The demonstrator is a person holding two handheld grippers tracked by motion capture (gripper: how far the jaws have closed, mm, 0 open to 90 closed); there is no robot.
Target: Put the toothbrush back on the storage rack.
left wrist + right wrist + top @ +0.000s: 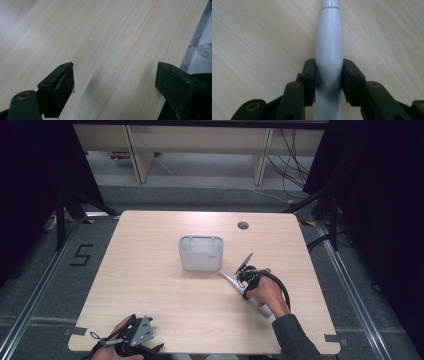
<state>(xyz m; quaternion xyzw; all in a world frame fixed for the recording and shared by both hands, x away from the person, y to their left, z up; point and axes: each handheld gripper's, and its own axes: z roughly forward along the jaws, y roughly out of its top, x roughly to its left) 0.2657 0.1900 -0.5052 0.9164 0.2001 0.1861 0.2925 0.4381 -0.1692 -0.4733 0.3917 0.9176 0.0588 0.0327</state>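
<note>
A long white handle-shaped tool [228, 278] lies slanted on the wooden table [160, 290], just right of and in front of a grey-white bin [200, 261]. My right gripper [246, 282] straddles it. In the right gripper view the pads press on both sides of the white tool [329, 37], so the right gripper [329, 75] is shut on it low over the wood. My left gripper [132, 334] rests at the table's near left edge, held by a hand. In the left gripper view my left gripper [115, 77] stands wide open with bare wood between its jaws.
The bin stands near the table's middle and looks empty from here. A round cable hole [243, 225] sits at the far right of the tabletop. Dark curtains, floor cables and desk legs surround the table. The table's near edge runs close beside the left gripper.
</note>
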